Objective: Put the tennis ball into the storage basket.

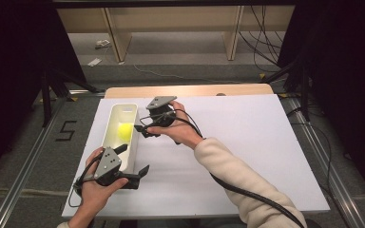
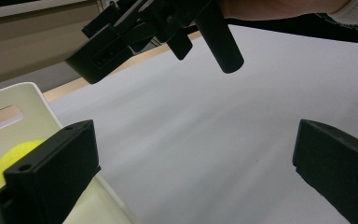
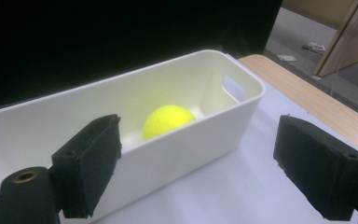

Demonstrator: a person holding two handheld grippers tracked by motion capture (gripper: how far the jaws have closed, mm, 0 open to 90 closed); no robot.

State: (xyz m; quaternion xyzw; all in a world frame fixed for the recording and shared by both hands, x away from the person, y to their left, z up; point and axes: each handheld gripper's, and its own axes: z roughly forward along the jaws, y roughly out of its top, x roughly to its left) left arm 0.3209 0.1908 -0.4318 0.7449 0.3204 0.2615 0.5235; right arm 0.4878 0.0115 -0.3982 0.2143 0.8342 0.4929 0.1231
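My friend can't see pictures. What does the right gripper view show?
A yellow ball lies inside a long white bin on a white table. The right gripper faces the bin's side, its two black fingers spread wide and holding nothing.

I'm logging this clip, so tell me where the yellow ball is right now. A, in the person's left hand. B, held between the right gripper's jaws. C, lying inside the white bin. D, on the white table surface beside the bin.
C: the yellow ball lies on the floor of the white bin, and both grippers' jaws stand open, holding nothing.
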